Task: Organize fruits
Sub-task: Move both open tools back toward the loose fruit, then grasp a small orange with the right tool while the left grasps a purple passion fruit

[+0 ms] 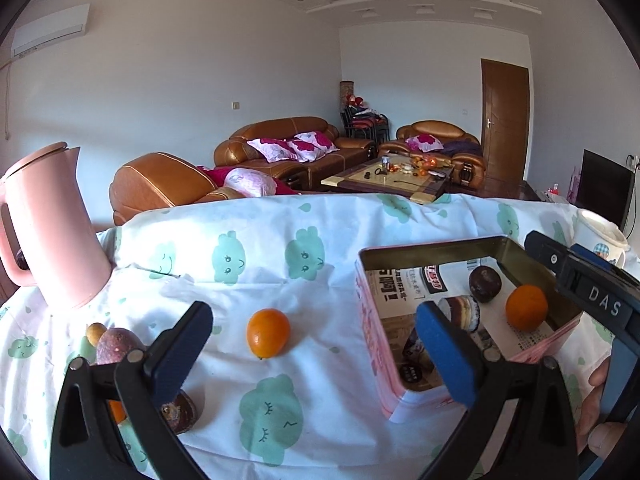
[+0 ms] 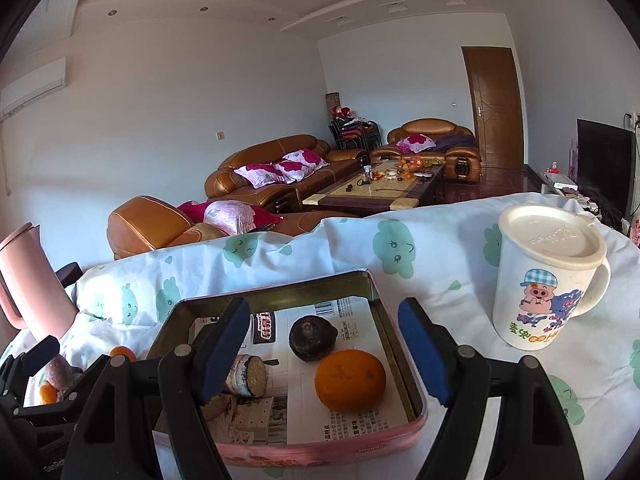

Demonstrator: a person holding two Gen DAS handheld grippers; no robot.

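Both tongs gape wide over the cloth-covered desk [image 1: 328,420], gripping nothing.

The left tongs [image 1: 316,344] frame a loose orange [image 1: 267,333] just ahead; the right tongs [image 2: 324,352] hang over the tin [image 2: 414,408], where another orange [image 2: 350,381] lies touching a dark passion fruit [image 2: 313,338].

Cloud-print tablecloth [image 1: 280,280] — tin [image 1: 372,320], orange [image 1: 267,333], jug [image 1: 52,232], mug [image 2: 548,280].

The left hand-held gripper [image 1: 316,344] is spread wide and grips nothing. The right hand-held gripper [image 2: 324,344] also gapes wide, level and forward-pointing, nothing between its blue pads [image 2: 420,344].
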